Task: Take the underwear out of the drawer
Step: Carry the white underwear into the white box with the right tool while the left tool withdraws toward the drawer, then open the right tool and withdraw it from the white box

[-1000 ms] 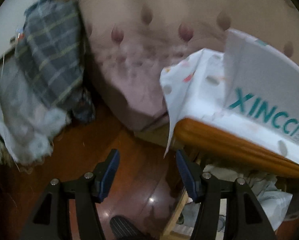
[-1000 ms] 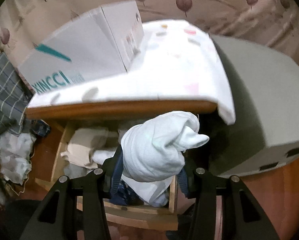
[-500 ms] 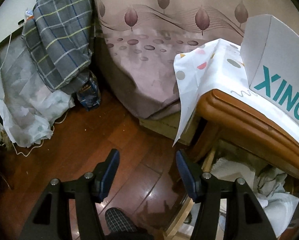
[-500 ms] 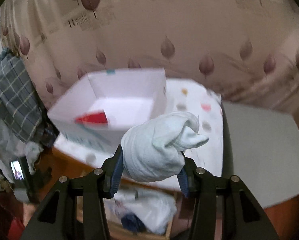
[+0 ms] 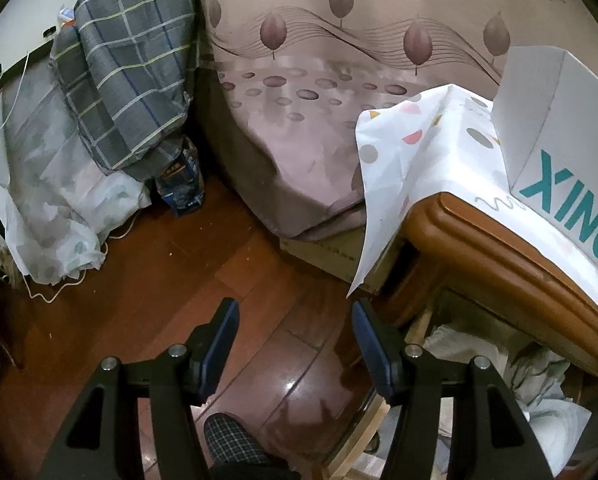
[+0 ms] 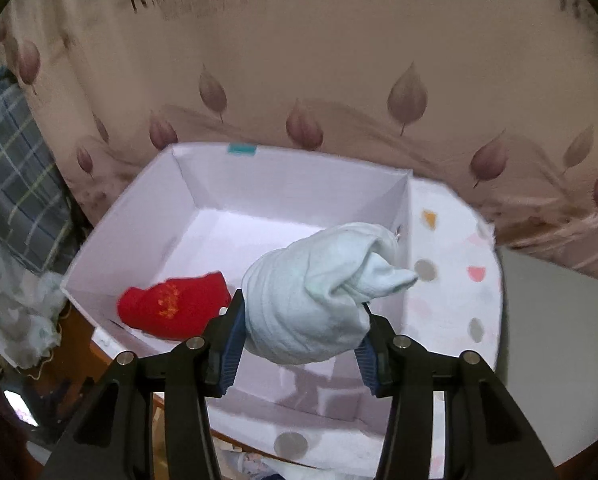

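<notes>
The right tongs (image 6: pixel 301 322) grip a rolled pale-blue underwear bundle (image 6: pixel 319 296) between both pads, jaws set about the width of the roll; the bundle is clear of the drawer and hangs above the open white box (image 6: pixel 187 216) that stands on the cloth-covered surface (image 6: pixel 459 300); a red garment (image 6: pixel 171 310) already lies in the box near its left front corner, so at least one item appears transferred; the current bundle is not yet deposited. The left tongs (image 5: pixel 295 344) stand partly open and hold nothing, poised over the wooden floor (image 5: pixel 147 280) just beside the open drawer (image 5: pixel 499 360); light-coloured fabric is visible in that drawer, so further items probably remain; whether they are underwear cannot be told. Remaining work, as judged: release the bundle into the box, then return to the drawer.
</notes>
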Tool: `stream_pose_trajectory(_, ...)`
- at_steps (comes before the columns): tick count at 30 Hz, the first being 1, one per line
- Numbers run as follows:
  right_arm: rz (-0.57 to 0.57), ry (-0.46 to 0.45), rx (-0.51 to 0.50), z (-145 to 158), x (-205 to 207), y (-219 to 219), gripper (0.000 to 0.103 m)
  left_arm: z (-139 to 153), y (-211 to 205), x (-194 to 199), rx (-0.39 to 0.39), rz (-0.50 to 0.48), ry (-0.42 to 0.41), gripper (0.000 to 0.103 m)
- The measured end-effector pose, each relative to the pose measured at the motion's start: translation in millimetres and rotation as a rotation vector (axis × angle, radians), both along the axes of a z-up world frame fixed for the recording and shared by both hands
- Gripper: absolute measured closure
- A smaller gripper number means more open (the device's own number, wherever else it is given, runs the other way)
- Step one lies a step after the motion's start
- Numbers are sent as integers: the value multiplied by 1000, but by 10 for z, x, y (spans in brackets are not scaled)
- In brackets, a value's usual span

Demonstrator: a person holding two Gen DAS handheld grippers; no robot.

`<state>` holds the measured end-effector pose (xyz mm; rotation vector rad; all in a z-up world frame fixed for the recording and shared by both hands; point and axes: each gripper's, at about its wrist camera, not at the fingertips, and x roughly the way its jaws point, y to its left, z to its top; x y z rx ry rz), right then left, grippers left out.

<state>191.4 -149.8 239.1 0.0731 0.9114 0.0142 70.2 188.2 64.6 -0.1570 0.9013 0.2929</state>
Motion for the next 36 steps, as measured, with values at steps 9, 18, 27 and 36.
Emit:
stream_pose_trajectory(9, -4, 72, -42, -343, 187, 107, 46, -40, -54, 43, -8, -28, 30, 43)
stream_pose_trajectory(18, 55, -41, -26, 41, -306, 29, 31, -54, 26, 67, -40, -7, 40, 43)
stream_pose_trajectory(27, 292, 31, -112, -343, -1388, 117, 18, -99, 92, 65, -70, 18, 63, 43)
stream_pose_trajectory(36, 412, 297, -220, -1574, -1616, 286, 18, -131, 117, 83, -99, 13, 77, 43)
